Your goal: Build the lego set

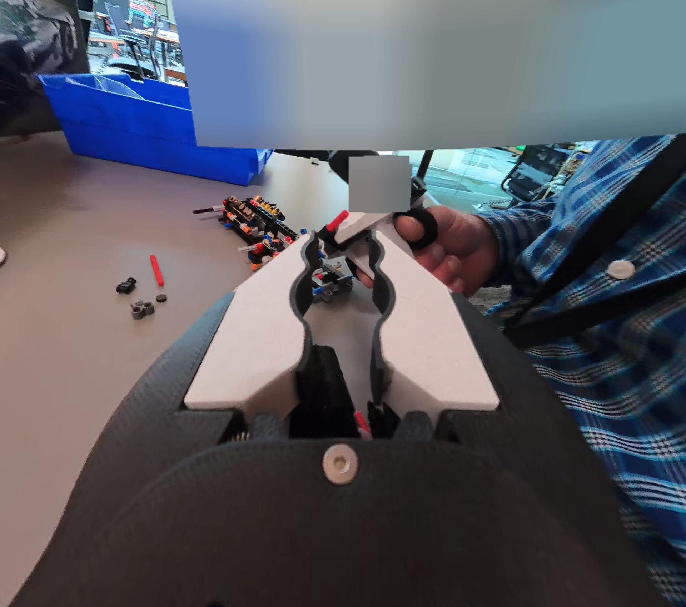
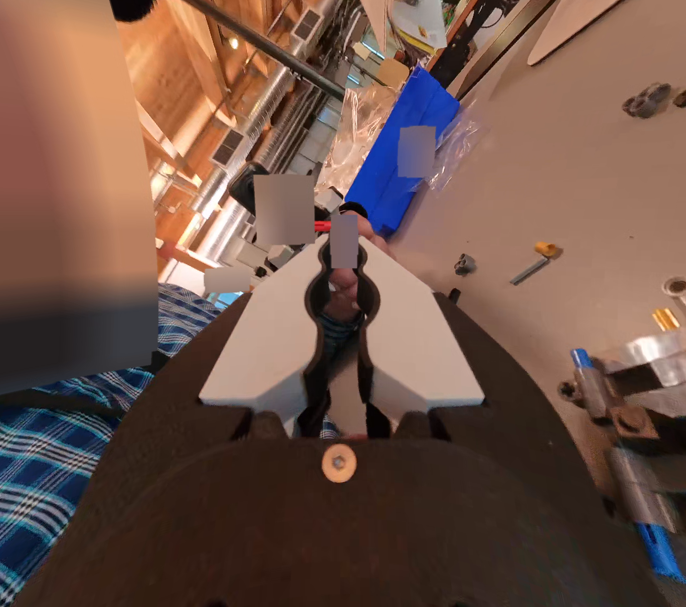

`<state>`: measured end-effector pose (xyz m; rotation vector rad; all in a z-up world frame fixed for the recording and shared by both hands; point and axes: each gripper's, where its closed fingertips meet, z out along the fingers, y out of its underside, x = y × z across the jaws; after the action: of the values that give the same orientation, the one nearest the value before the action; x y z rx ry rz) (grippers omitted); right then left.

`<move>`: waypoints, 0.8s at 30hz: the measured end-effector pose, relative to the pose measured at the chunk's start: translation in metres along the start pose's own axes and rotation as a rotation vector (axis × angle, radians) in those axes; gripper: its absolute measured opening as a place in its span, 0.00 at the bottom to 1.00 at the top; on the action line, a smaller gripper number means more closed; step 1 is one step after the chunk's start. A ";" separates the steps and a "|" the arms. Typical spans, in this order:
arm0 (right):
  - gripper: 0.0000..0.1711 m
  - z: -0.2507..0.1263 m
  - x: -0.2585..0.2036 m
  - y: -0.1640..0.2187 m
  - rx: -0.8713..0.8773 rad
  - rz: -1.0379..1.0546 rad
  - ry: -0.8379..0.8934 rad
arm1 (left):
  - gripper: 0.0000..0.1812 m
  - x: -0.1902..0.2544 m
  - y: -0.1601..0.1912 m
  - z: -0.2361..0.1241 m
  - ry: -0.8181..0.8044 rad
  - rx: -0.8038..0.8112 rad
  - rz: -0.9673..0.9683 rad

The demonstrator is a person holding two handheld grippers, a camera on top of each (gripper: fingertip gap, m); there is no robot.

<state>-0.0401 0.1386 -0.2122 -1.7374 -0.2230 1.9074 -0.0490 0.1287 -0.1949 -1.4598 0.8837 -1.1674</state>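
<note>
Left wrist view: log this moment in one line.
left gripper open | right gripper shut on red axle, at left gripper's tips | grey subassembly on table | long assembly, spare red rod to left

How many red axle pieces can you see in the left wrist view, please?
2. One red axle lies loose on the table, left of the left gripper. The other red axle is pinched in the right gripper. The assemblies may hide more.
</note>
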 end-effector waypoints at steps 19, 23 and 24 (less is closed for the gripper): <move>0.03 0.000 -0.009 0.031 -0.129 -0.253 0.110 | 0.03 0.029 0.009 0.013 0.040 -0.060 0.194; 0.03 -0.001 -0.010 0.031 -0.130 -0.257 0.109 | 0.03 0.030 0.009 0.013 0.031 -0.058 0.228; 0.03 -0.001 -0.010 0.031 -0.130 -0.259 0.112 | 0.03 0.030 0.009 0.013 0.029 -0.060 0.232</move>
<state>-0.0474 0.1076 -0.2184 -1.7959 -0.5141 1.6359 -0.0280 0.1022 -0.1976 -1.3505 1.0855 -0.9986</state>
